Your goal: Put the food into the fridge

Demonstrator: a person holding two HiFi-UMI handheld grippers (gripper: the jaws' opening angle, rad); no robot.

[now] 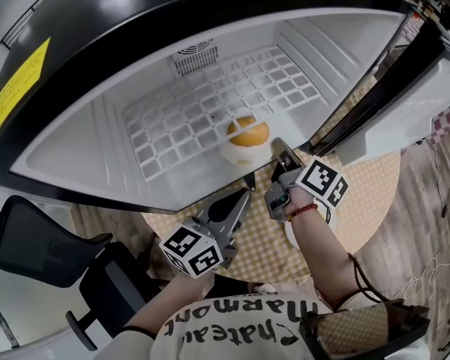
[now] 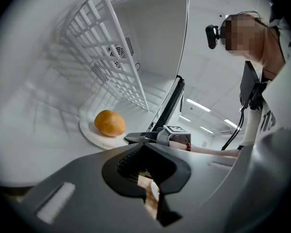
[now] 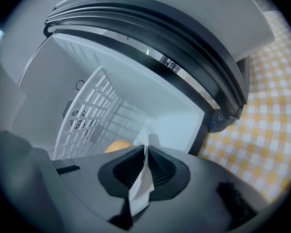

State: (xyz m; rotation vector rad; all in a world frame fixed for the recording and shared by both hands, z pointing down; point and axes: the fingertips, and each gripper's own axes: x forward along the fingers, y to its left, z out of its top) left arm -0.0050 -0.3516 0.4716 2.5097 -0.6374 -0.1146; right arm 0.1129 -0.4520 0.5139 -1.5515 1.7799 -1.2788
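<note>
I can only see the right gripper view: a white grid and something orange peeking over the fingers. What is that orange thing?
Observer: It's a round orange piece of food, perhaps a bun. It sits on a white plate inside the fridge.
Operator: Is this gripper holding anything?
Observer: The left gripper view shows it from the side. The right gripper has its fingers closed on the plate's rim.
Operator: Where is the other gripper?
Observer: The left gripper is outside the fridge, over the checked table. Its fingers are together with nothing between them.
</note>
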